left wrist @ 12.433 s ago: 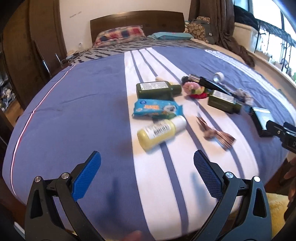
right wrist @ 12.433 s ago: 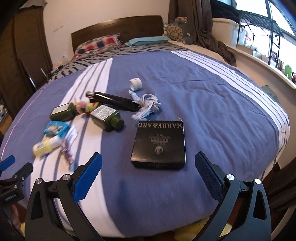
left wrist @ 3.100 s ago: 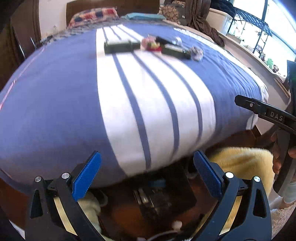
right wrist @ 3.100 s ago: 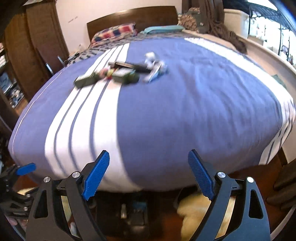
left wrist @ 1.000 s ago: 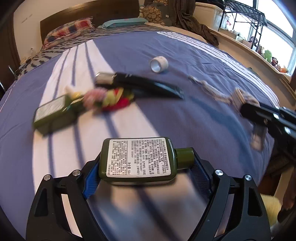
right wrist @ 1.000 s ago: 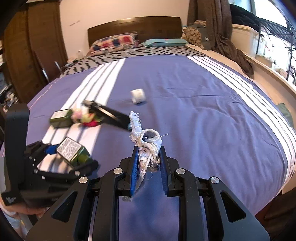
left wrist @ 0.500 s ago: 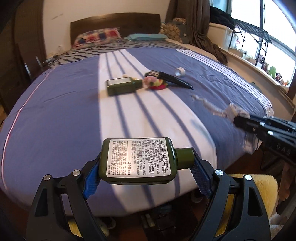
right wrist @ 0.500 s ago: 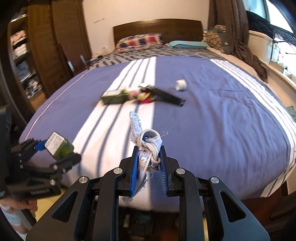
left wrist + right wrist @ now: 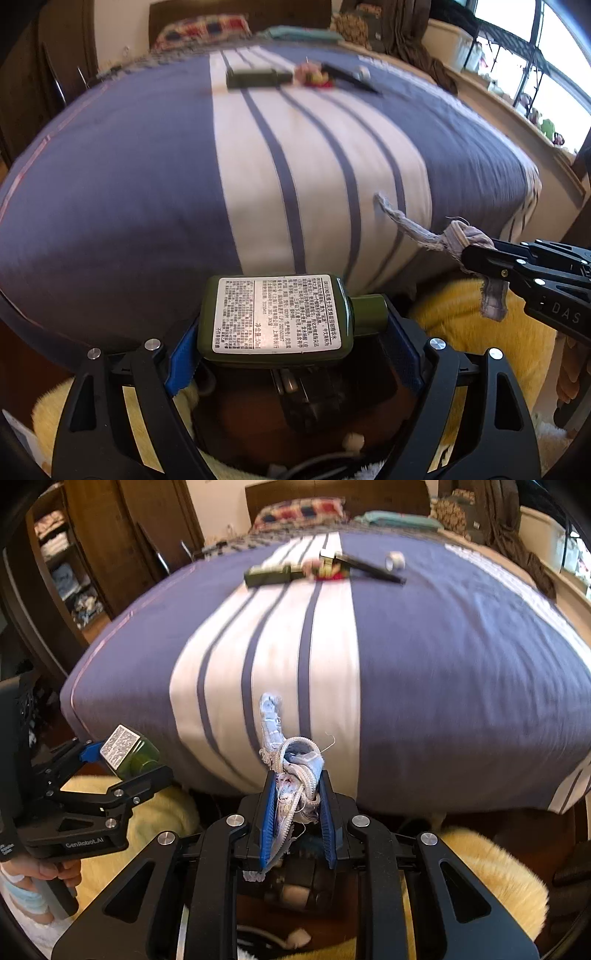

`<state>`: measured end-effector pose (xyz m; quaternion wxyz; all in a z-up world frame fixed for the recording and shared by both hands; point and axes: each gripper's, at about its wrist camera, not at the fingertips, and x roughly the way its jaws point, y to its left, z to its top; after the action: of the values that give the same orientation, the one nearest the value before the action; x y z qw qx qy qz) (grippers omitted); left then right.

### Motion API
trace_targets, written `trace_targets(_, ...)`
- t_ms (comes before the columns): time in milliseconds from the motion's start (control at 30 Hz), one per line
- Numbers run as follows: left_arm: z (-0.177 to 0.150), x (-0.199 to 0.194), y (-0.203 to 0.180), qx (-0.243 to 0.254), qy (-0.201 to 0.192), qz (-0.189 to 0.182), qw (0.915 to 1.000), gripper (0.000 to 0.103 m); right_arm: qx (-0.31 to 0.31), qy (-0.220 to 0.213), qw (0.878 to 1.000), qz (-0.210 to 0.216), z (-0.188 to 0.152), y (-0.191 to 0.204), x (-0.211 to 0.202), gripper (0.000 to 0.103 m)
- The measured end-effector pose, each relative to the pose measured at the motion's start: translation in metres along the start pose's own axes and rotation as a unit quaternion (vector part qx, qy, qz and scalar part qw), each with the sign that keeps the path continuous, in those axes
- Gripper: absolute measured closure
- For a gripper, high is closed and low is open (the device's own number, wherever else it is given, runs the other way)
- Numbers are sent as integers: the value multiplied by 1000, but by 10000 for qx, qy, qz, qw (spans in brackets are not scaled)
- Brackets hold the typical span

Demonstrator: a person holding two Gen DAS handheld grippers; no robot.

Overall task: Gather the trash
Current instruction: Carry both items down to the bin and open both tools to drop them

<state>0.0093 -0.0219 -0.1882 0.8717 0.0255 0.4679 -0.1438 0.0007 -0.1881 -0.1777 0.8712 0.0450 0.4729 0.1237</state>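
Observation:
My left gripper is shut on a dark green bottle with a white label, held sideways past the foot of the bed; it also shows in the right wrist view. My right gripper is shut on a frayed pale fabric scrap with a zipper, and this scrap also shows in the left wrist view. Both grippers hover over a dark bin holding trash on the floor. Far up the bed lie another green bottle, a pink and yellow bundle, a black tube and a small white roll.
The bed has a blue cover with white stripes. Yellow fluffy rugs lie on the floor around the bin. A wooden wardrobe stands at the left, a window ledge at the right.
Both grippers have pulled back from the bed and dipped down past its foot, carrying the bottle and the scrap. The floor, rugs and bin have come into view.

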Motion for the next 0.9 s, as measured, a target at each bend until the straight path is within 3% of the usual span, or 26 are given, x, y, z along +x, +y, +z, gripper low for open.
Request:
trace_targets(233, -28, 41, -6, -2, 696, -154, 9975, 22, 95, 808, 9967, 60, -30, -3, 47, 80)
trace_targets(467, -52, 86, -3, -88, 1332, -235, 9908, 22, 226, 1315, 9911, -22, -52, -11, 89, 80)
trace_targets(700, -73, 118, -2, -204, 1844, -413, 9818, 22, 418, 1582, 9864, 117, -66, -18, 112, 80)
trace_targets(900, -76, 121, -8, -204, 1941, -531, 9793, 22, 483, 1585, 9861, 119, -66, -16, 117, 77)
